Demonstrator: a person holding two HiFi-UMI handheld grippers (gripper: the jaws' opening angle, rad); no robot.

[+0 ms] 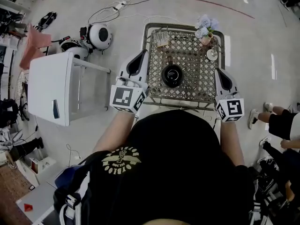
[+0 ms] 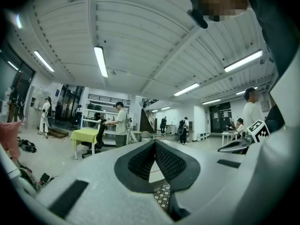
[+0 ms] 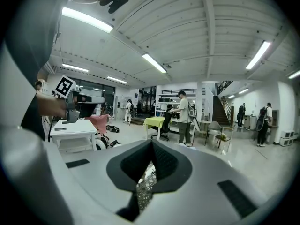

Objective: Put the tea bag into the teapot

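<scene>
So the lattice table (image 1: 190, 62) has the black teapot (image 1: 172, 75) dead centre, probably so both hands can reach it. The left gripper (image 1: 142, 55) and right gripper (image 1: 219, 72) flank the teapot, both pressed together with nothing in them. The pale packet beyond the teapot, to its left, is probably the tea bag (image 1: 162, 39). Can't see inside the pot.

We are in a big open lab hall. Ahead of the jaws of our right gripper (image 3: 151, 143), strip lights (image 3: 154, 63) cross a ribbed ceiling (image 3: 187, 27), people (image 3: 183, 116) stand at shelving (image 3: 165, 102), and stairs (image 3: 220, 109) climb to their right.
</scene>
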